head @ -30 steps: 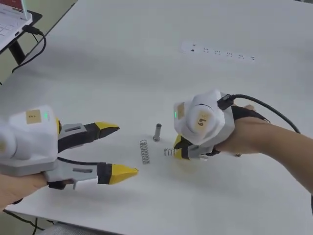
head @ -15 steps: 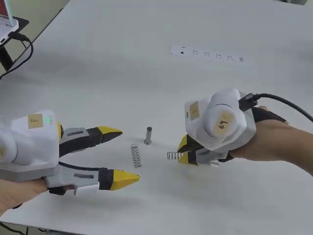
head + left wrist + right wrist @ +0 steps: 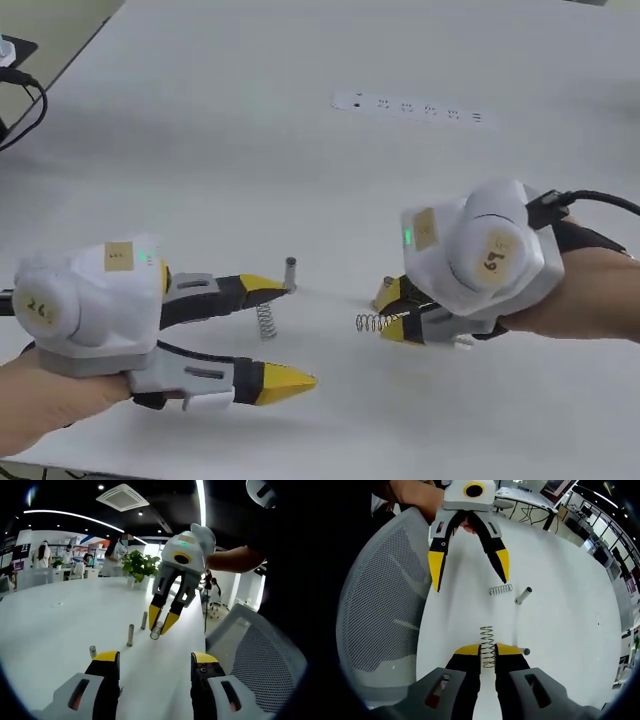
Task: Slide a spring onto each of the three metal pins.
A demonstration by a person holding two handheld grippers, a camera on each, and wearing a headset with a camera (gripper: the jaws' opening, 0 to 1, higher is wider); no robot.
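Springs are found in two places on the counter: a loose spring lies ahead of the left claw, spread open for pickup. Right of an upright pin, a second spring is pinched by one end in the right claw, held level, probably for threading.

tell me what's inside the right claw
A spring is pinched between the yellow tips of the right claw, and most of its coils stick out ahead. Its rear end sinks between the jaws, where the last coils are covered.
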